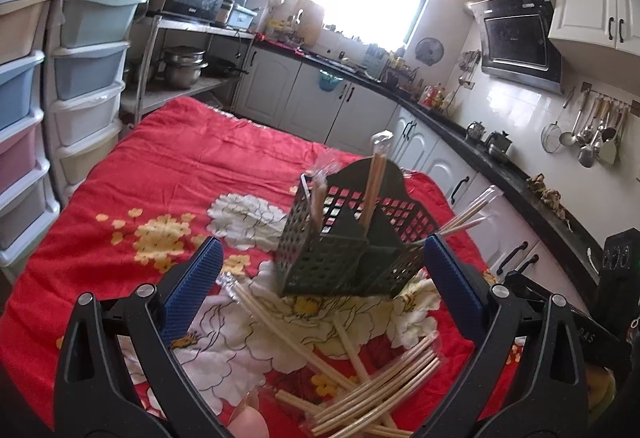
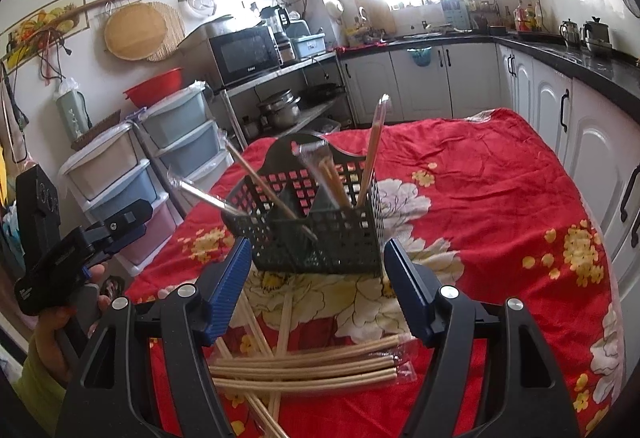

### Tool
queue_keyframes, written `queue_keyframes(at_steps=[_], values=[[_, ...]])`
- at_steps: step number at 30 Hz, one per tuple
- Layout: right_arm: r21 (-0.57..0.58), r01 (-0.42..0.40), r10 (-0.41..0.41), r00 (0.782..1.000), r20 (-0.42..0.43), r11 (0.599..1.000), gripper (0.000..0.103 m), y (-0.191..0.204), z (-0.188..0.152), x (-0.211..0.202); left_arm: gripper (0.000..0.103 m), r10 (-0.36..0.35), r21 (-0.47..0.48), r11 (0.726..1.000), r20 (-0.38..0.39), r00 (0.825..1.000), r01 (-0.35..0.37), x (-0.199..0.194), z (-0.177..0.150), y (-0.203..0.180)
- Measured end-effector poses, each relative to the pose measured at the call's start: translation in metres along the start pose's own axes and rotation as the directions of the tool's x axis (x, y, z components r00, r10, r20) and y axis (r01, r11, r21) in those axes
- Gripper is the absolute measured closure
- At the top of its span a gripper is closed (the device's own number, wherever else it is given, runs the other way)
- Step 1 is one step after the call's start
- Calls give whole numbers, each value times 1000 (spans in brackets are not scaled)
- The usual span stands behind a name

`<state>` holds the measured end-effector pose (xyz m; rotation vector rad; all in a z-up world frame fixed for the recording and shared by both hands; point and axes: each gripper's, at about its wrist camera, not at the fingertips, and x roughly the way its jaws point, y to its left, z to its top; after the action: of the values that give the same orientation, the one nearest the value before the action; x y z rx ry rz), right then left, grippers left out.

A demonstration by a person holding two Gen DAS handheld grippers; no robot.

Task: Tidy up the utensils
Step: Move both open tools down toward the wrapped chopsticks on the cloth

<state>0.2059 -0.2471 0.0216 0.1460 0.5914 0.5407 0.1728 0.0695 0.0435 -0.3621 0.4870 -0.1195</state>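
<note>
Plainly both jaws spread, empty; basket (image 2: 316, 222) mid-cloth, chopsticks (image 2: 304, 370) piled near the table's front edge.

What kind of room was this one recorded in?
Very likely a home kitchen: a microwave on a shelf, a range hood over a dark countertop, and ladles hanging on the tiled wall.

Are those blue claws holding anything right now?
No. The left gripper and right gripper are both open and empty, above wrapped chopsticks on the cloth.
</note>
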Motion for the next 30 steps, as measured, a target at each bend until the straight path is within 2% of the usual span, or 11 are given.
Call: queue_keyframes(at_steps=[17, 30], values=[[-15, -12, 10, 996, -90, 1000, 37, 5, -26, 12, 11, 35, -5, 999, -79, 996, -35, 15, -22, 10], [-5, 21, -22, 987, -160, 1000, 37, -10, -47, 24, 11, 60, 1, 998, -158, 986, -61, 36, -41, 16]])
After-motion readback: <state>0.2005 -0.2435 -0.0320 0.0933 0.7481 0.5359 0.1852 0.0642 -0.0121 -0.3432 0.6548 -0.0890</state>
